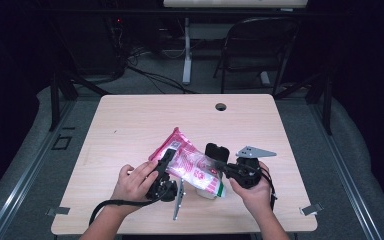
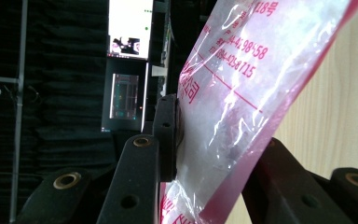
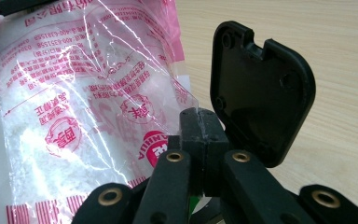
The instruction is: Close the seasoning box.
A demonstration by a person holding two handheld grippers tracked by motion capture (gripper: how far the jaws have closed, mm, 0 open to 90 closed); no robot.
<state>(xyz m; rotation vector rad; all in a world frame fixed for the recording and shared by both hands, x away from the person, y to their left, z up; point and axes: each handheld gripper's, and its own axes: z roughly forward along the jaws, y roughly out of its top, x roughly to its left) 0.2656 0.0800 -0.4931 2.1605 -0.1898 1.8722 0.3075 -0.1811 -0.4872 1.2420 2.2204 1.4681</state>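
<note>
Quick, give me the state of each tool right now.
Left tool: closed on the pink plastic bag, which sits between its jaws.
Right tool: shut, pinching the bag's clear edge.

Two forearms entered from the near edge, each hand wrapped around a gripper body. The left hand [image 1: 137, 181] carried the left gripper [image 1: 167, 159] with its jaws reaching away from the person, set partly apart and pressed on a pink bag [image 1: 192, 167]. The right gripper [image 1: 219, 165] pointed toward the left one, its jaws fully together, pinching the bag's clear edge.
</note>
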